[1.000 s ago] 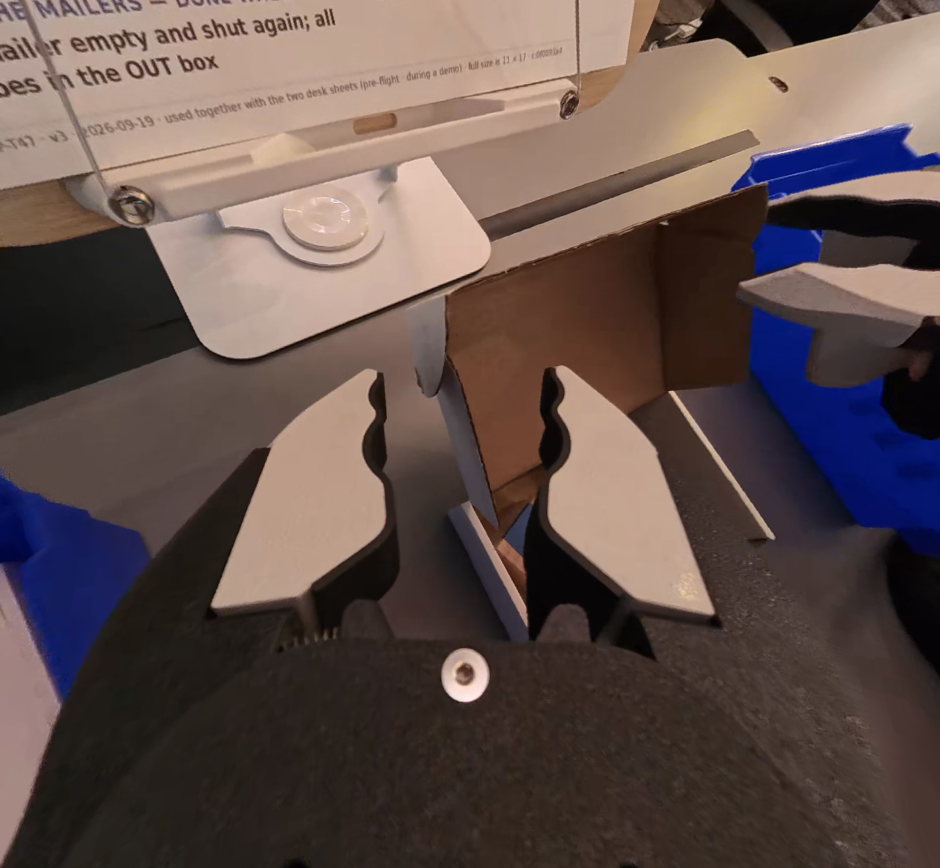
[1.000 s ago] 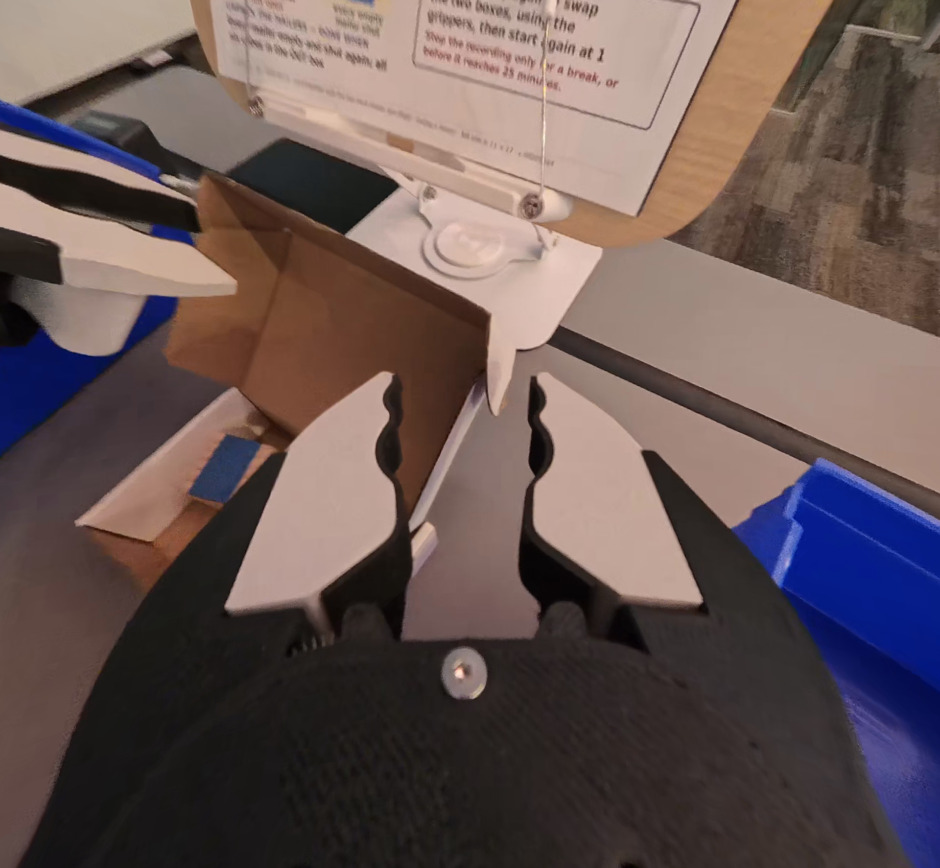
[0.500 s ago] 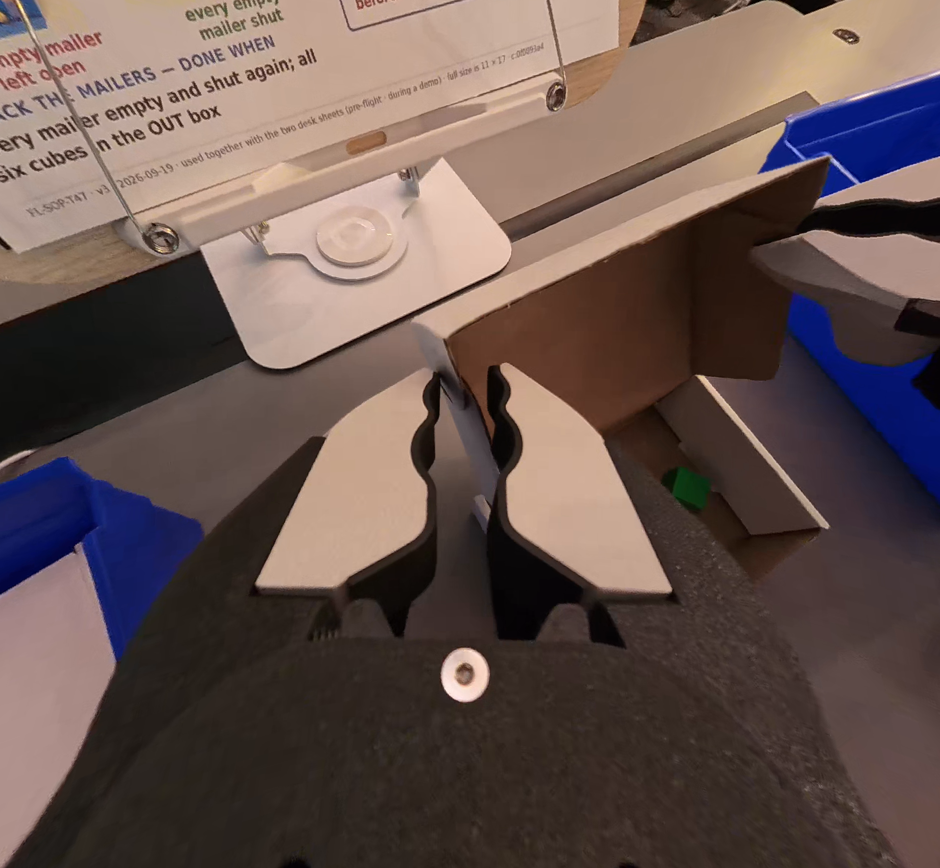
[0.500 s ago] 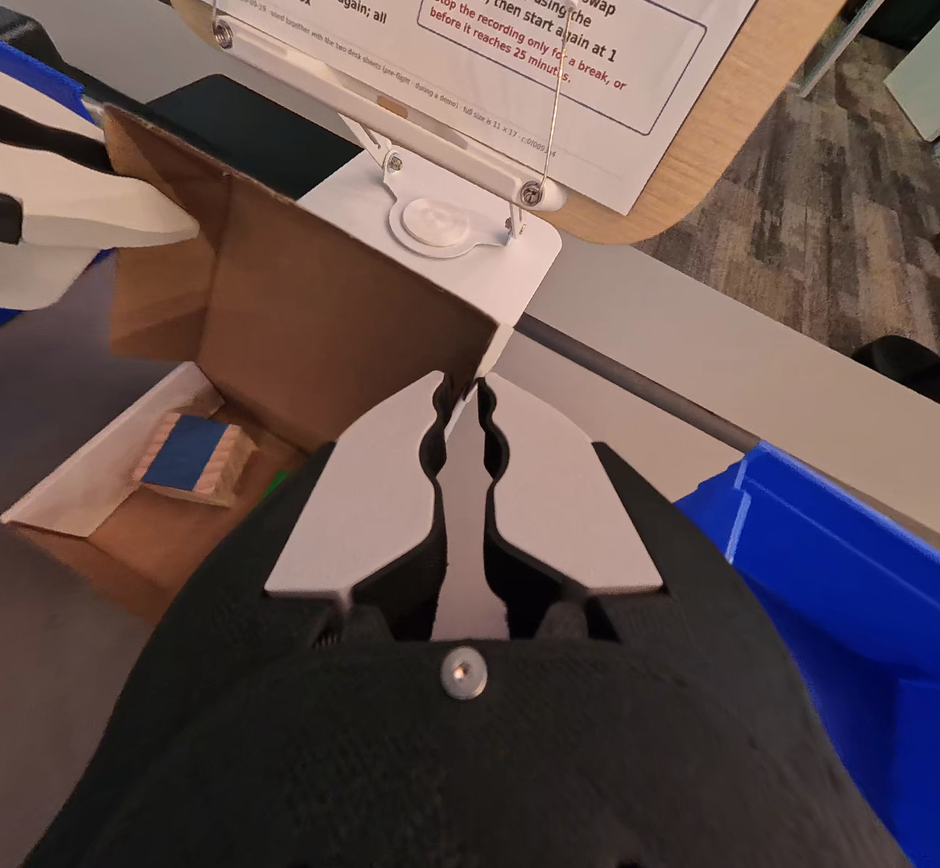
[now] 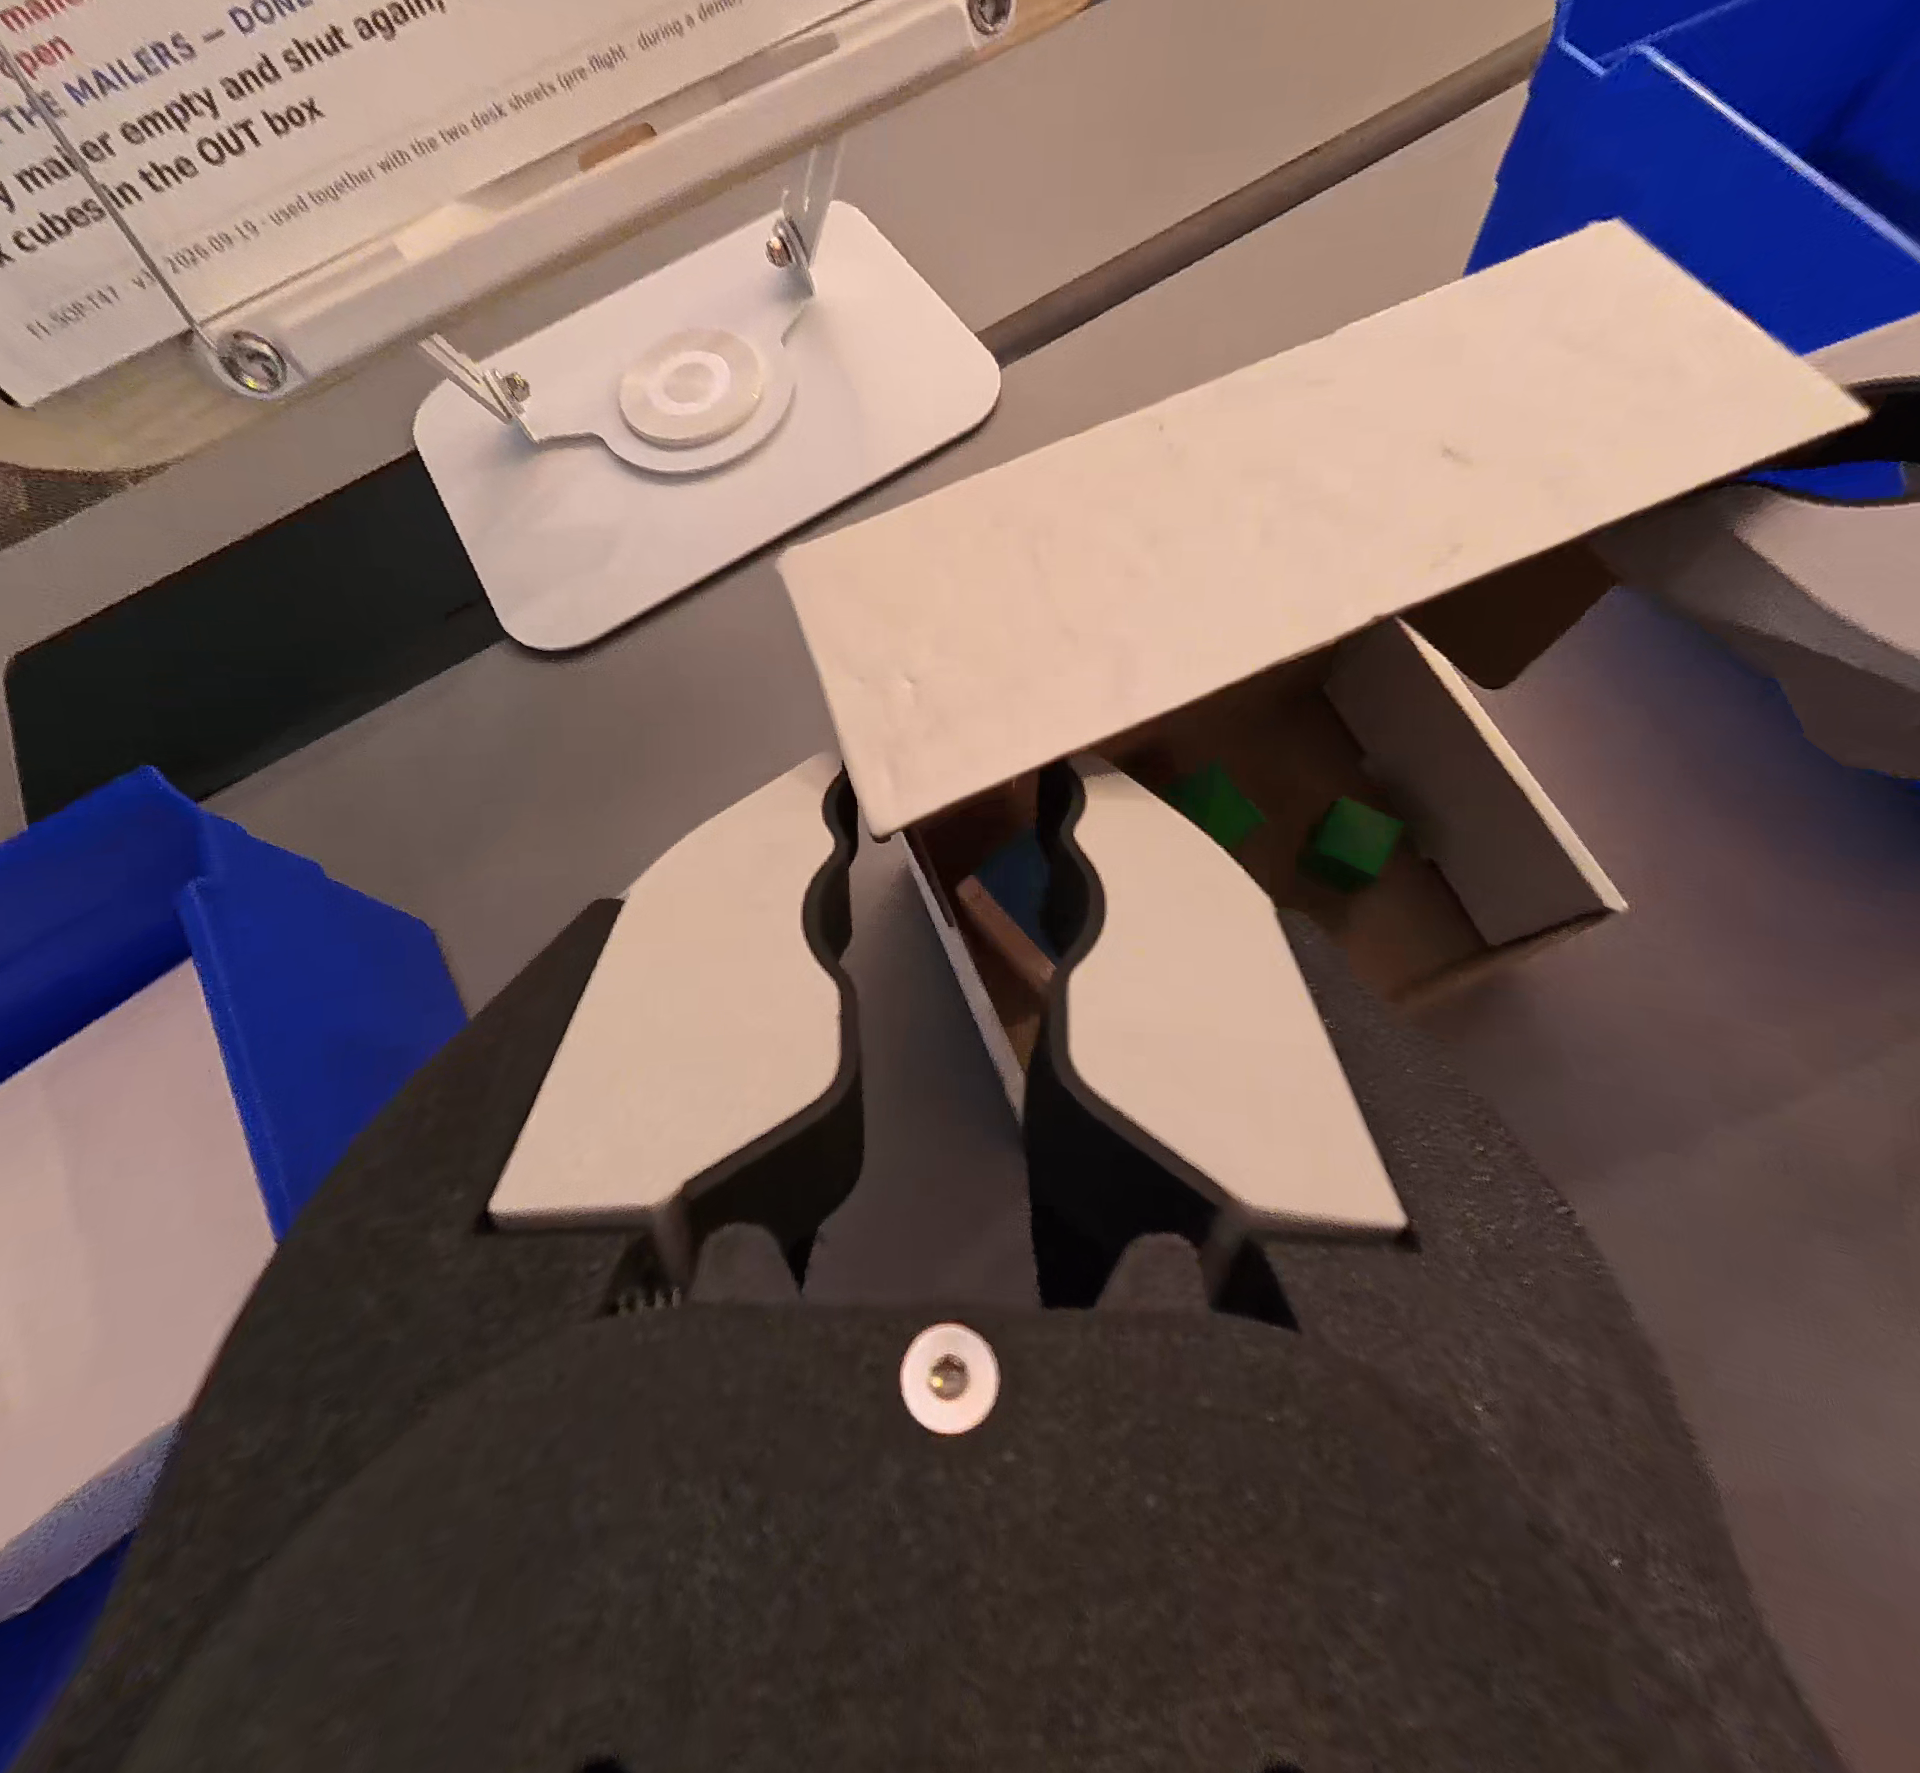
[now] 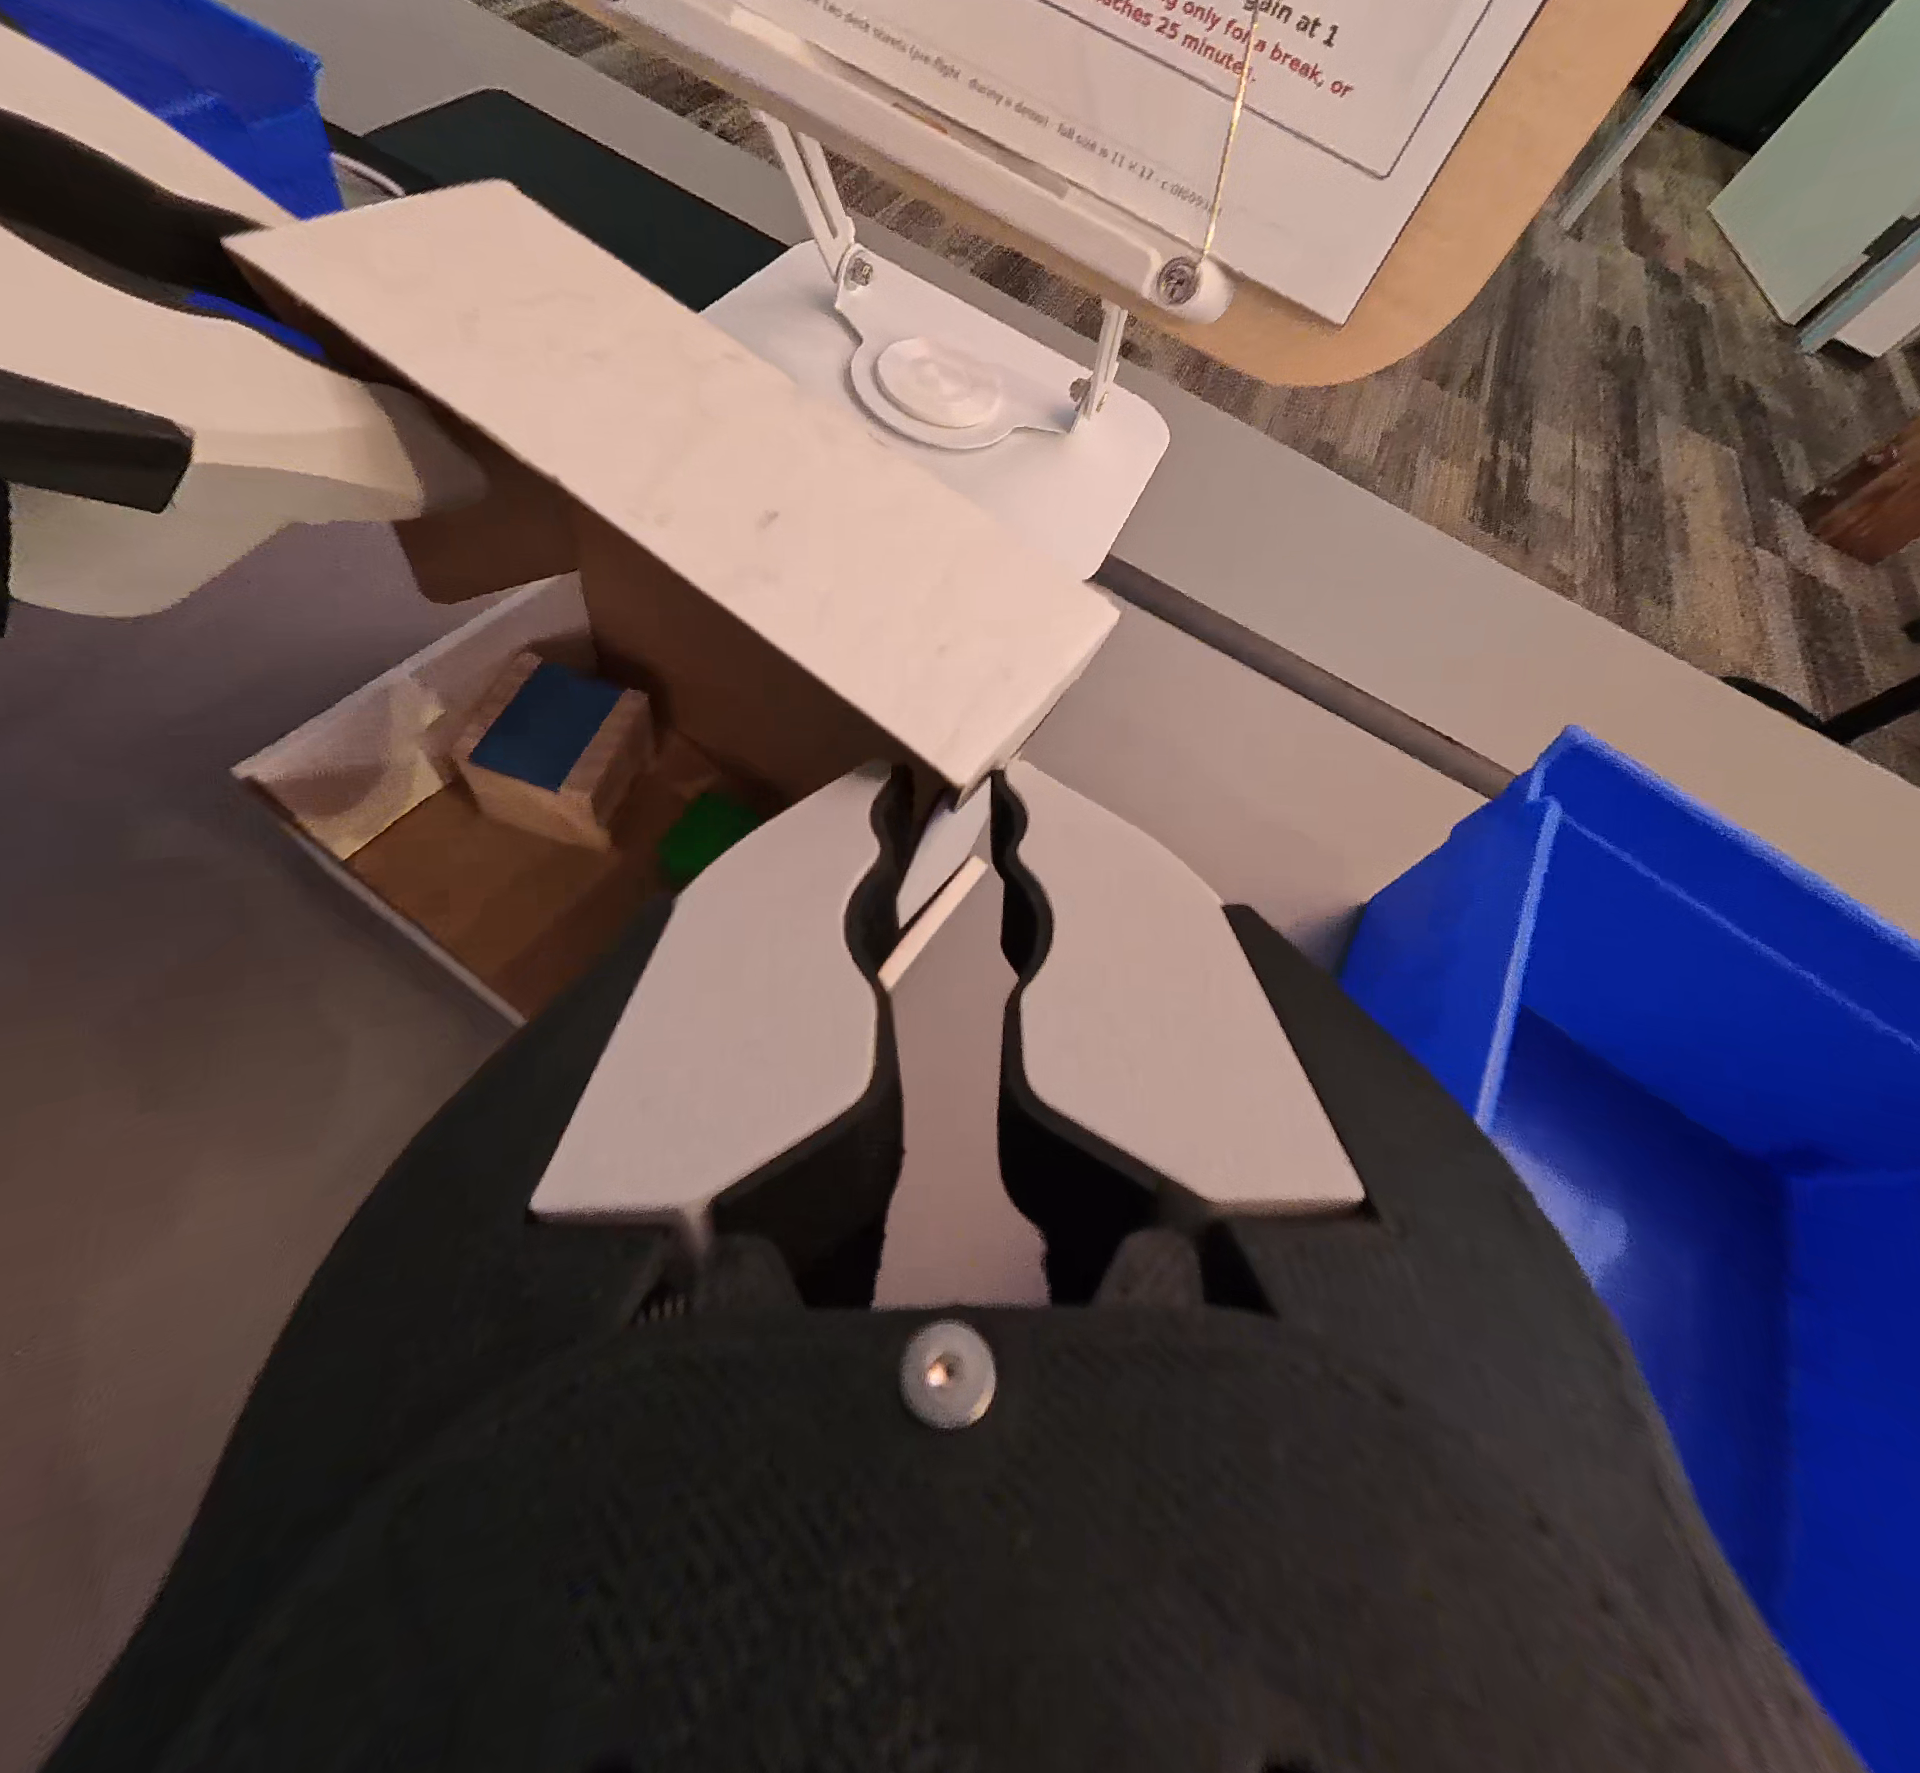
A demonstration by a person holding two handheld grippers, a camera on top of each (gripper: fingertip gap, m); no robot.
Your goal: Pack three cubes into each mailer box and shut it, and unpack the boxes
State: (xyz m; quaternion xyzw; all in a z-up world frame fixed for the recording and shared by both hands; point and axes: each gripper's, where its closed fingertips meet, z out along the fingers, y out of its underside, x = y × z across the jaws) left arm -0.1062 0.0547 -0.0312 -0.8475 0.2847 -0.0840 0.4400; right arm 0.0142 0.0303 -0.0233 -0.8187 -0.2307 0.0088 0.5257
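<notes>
A white mailer box (image 5: 1475, 809) with a brown inside lies on the grey desk. Its lid (image 5: 1299, 539) hangs tilted low over it, also seen in the right wrist view (image 6: 675, 476). Inside are two green cubes (image 5: 1210, 804) (image 5: 1351, 840) and a blue cube (image 5: 1013, 876); the right wrist view shows the blue one (image 6: 551, 736) and one green (image 6: 707, 835). My left gripper (image 5: 945, 788) straddles the lid's left corner and the box's left wall, jaws partly apart. My right gripper (image 6: 945, 788) is shut on the lid's right side flap (image 6: 940, 850).
A blue bin (image 5: 208, 944) sits at the left and another blue bin (image 6: 1662, 1048) at the right, both close to the box. A paper sheet on a white stand (image 5: 707, 435) rises just behind the box. A groove runs along the desk's back.
The lid has swung down from upright to nearly flat over the box, both grippers following it. My left gripper's jaws closed in and have since widened; my right gripper closed onto the flap.
</notes>
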